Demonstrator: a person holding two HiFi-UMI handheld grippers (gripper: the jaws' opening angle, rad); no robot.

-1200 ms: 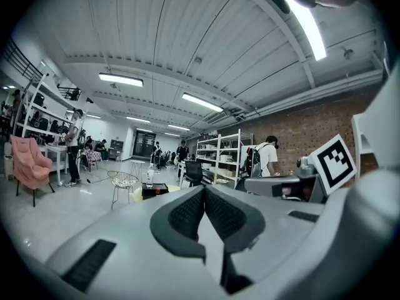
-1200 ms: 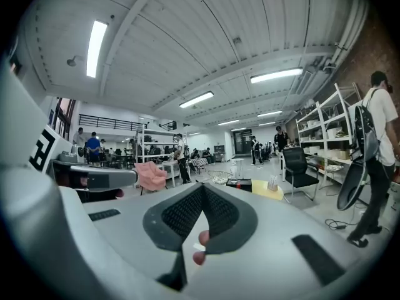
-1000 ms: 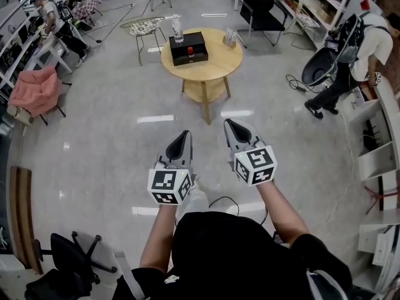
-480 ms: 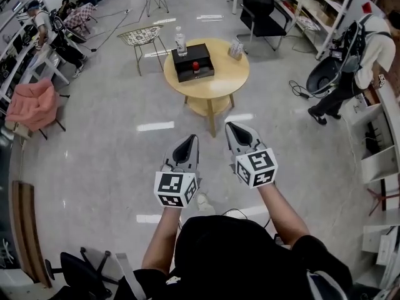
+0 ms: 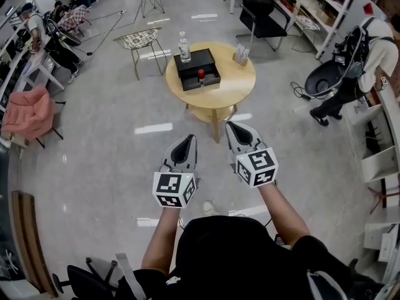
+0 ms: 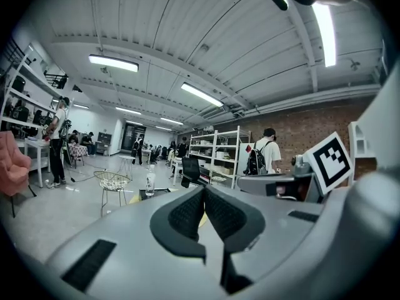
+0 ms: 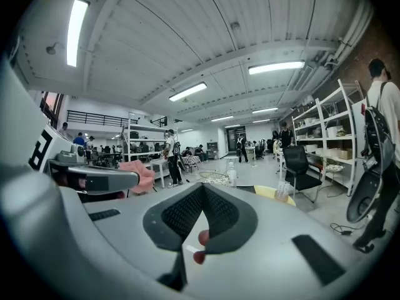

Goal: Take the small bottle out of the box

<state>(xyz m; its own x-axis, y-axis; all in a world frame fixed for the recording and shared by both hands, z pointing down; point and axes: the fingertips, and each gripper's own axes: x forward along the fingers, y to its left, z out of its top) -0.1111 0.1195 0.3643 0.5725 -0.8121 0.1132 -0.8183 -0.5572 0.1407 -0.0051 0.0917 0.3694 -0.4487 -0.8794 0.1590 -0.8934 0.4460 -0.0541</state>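
Observation:
A black box (image 5: 199, 69) stands open on a round wooden table (image 5: 232, 86) some way ahead of me. A small red-capped bottle (image 5: 201, 74) sits inside it. A clear water bottle (image 5: 184, 47) stands at the box's far left corner, and also shows in the left gripper view (image 6: 150, 183). Both grippers hover over the floor, short of the table's near edge. My left gripper (image 5: 187, 140) is shut and empty, its pads (image 6: 187, 214) pressed together. My right gripper (image 5: 233, 127) is shut too, with the table's edge (image 7: 275, 194) beyond it.
A small card stand (image 5: 240, 55) sits on the table's right side. A wire chair (image 5: 139, 39) stands left of the table and a black office chair (image 5: 259, 8) behind it. A person with a backpack (image 5: 365, 49) bends by the shelves (image 5: 381, 149) at right. A pink armchair (image 5: 28, 111) is far left.
The table with the box has come nearer and lower in the head view as I walk toward it. Both grippers stay shut, side by side.

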